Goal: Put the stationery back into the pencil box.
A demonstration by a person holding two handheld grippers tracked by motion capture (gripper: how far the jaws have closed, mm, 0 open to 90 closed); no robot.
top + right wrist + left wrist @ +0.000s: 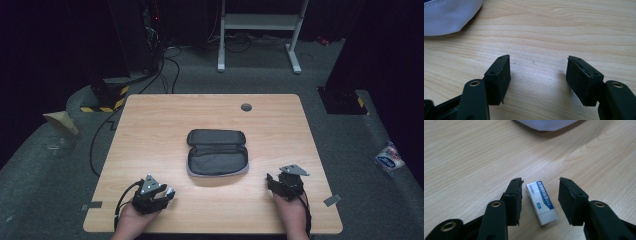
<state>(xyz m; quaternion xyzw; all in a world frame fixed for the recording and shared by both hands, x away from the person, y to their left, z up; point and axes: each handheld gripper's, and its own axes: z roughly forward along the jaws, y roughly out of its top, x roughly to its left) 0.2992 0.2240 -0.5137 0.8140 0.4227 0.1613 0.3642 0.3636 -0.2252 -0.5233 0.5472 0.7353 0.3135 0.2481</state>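
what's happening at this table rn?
A person holds tongs in each hand at a wooden table. The left tongs straddle a white eraser lying on the wood, jaws apart, pads not visibly pressing on it. The right tongs are open over bare wood with nothing between them. An unzipped dark pencil case lies open mid-table, between and ahead of both hands.

Your table (150,120) is light wood with a grey grommet (246,107). Beyond your grippers: dark grey carpet (200,75), a white desk frame (260,22), loose cables (167,65), hazard-striped blocks (107,95). The room beyond is dim.
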